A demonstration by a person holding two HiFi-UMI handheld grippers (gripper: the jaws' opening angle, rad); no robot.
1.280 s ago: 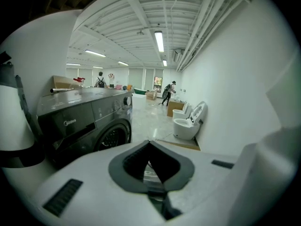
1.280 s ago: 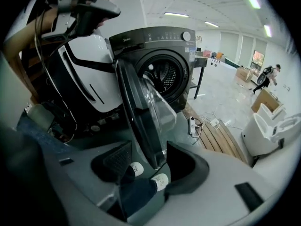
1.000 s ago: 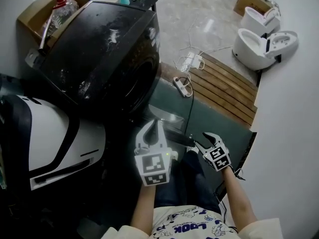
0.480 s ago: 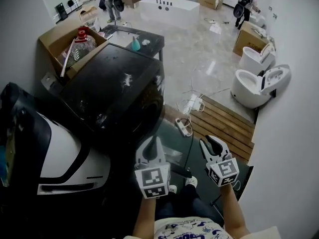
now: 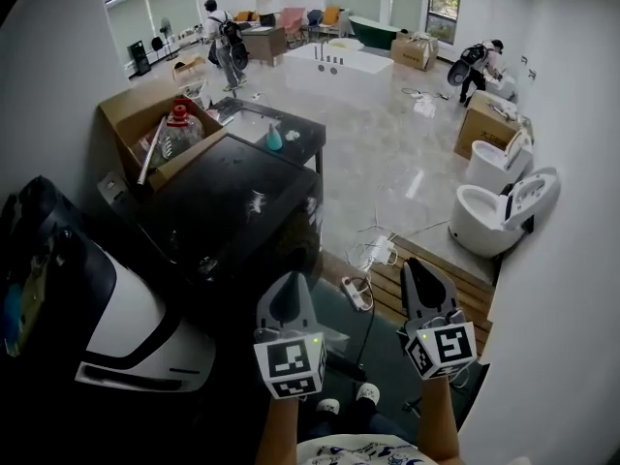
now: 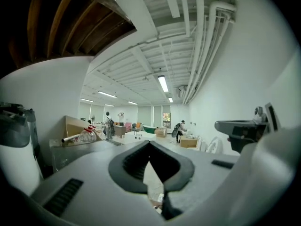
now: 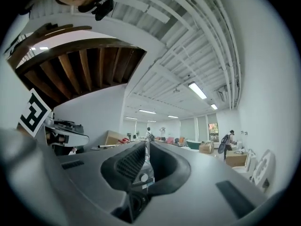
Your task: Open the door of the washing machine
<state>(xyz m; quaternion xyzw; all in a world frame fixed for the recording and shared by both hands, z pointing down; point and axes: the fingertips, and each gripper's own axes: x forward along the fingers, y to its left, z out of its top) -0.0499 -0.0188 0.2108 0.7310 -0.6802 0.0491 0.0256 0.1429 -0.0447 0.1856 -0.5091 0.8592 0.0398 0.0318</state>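
Washing machine (image 5: 232, 206) door face in deep shadow, handle not discernible. White appliance (image 5: 126, 327) cut off at left edge. Forearms (image 5: 279, 429) cut off at bottom edge. Distant people (image 5: 218, 27) too small for detail.

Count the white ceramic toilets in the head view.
2. Both stand along the right wall: the nearer white ceramic toilet, lid raised, and the farther toilet just beyond it, before the brown cardboard box. Others may be hidden.
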